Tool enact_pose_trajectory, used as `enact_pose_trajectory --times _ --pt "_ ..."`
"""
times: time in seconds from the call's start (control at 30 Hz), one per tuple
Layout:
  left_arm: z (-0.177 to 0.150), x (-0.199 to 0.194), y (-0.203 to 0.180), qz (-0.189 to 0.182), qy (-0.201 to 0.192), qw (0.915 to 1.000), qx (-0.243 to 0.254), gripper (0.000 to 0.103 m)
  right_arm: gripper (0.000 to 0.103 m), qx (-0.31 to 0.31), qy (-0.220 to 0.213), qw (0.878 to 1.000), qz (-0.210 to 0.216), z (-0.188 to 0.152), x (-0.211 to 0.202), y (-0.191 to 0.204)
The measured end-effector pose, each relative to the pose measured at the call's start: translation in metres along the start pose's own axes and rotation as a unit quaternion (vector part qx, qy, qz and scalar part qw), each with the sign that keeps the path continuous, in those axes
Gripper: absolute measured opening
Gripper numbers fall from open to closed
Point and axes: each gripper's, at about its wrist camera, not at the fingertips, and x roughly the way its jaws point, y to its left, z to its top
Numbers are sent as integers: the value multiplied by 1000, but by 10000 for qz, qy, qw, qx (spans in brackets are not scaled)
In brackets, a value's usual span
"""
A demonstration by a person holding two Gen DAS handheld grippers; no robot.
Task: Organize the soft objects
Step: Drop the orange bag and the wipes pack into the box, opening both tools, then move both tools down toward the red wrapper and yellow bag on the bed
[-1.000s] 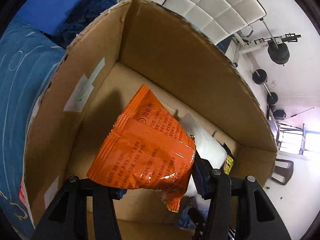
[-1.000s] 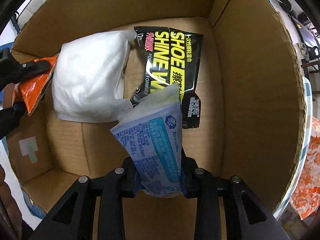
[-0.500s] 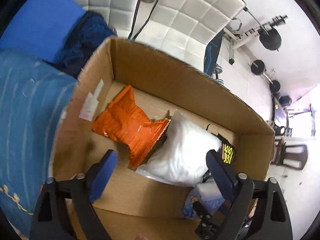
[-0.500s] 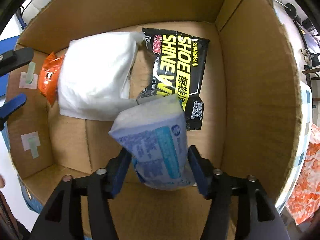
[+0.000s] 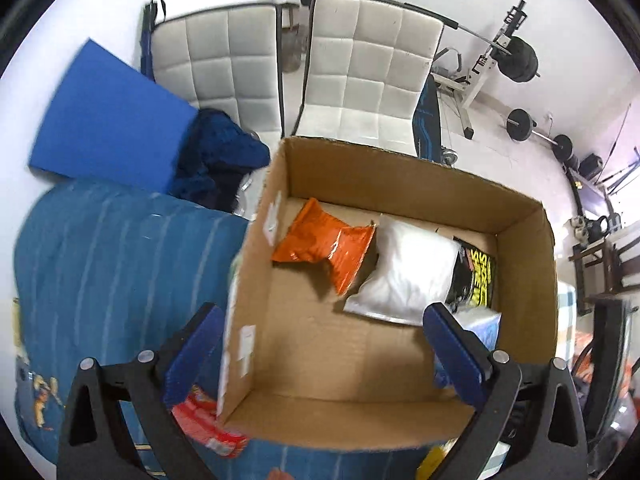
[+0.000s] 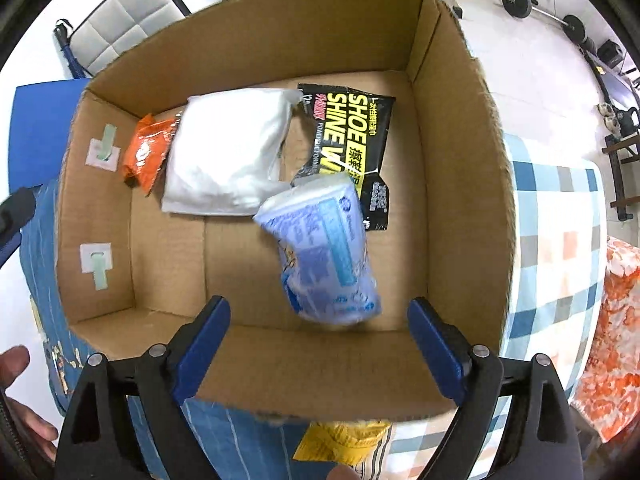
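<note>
Since a second ago both packs have left their grippers: the orange snack pack (image 5: 324,242), then clamped in the left gripper (image 5: 324,356), is now lying at the far left of the cardboard box (image 6: 460,184), and the blue tissue pack (image 6: 324,256), then pinched in the right gripper (image 6: 320,344), is dropping free, blurred, toward the box floor at the near right. Both grippers are still opening, jaws wide apart, with nothing pressed between the pads; both are rising above the box.

Inside the box, left to right along the far wall: the orange snack pack, touching a white pillow pack (image 6: 230,156), which is overlapping the edge of a black shoe-wipe pack (image 6: 352,140). The blue tissue pack is landing partly over the black pack's near edge.

Risks, as judged: the tissue pack is tumbling, so it may be coming to rest tilted or on end against the other packs rather than flat; the left gripper's left finger is hanging outside the left wall, so a careless descent could catch the rim and shift the box on the bed cover (image 5: 100,264).

Count: four soft packs in the box, one of each kind; one box; two grippers. At least two more packs, one red (image 5: 208,428) and one yellow (image 6: 340,440), are lying outside at the near wall.
</note>
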Motion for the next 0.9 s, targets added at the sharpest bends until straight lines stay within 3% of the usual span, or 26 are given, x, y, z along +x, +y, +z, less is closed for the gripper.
enact_pose_trajectory --times 0.27,0.7,0.9 --pt "-32 -31 -6 452 -254 9978 413 103 93 -86 -336 9994 23 -31 -38 13" --pt "-68 -94 -8 499 -751 9942 592 103 93 -494 -1218 9912 -140 -97 -119 31" --pt "-84 -112 -8 517 -838 9926 716 103 93 -540 -1339 9895 -75 -118 -134 31"
